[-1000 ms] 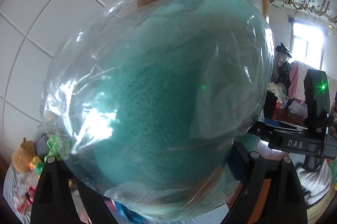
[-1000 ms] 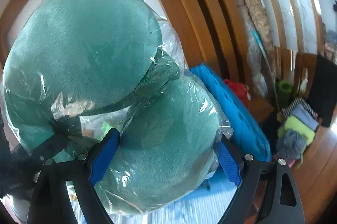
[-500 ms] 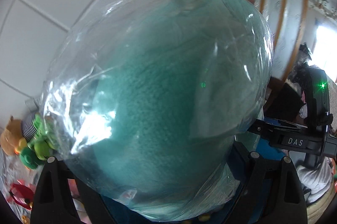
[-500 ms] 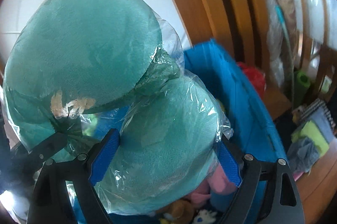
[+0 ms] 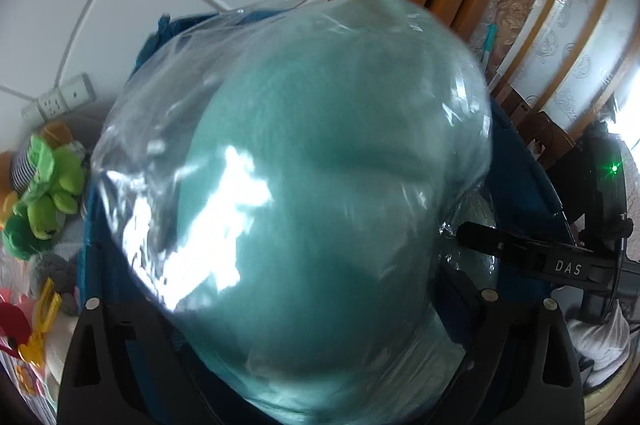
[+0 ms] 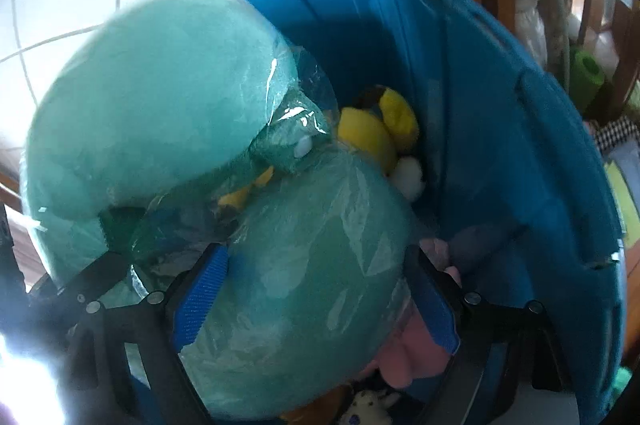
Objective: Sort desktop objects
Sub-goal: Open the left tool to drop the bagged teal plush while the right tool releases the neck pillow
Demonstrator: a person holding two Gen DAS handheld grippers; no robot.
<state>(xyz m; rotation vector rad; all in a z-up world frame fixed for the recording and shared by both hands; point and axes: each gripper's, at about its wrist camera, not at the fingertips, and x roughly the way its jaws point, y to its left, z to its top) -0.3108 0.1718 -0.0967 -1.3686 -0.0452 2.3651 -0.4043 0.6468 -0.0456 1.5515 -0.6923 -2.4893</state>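
1. Pillow (image 6: 168, 113): bagged teal neck pillow, held over the blue bin (image 6: 500, 113), which already holds soft toys.
2. Right gripper (image 6: 316, 309): pads clamped on one pillow arm.
3. Left gripper (image 5: 288, 309): jaws just widened; pillow fills the gap, and whether the pads press on it is hidden.
4. Advice: lower both ends together, inside the rim, before release.

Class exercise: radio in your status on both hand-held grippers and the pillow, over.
Left hand-held gripper and right hand-held gripper each clamp one end of the bagged teal neck pillow. Pillow over blue bin. Plush toys already inside.
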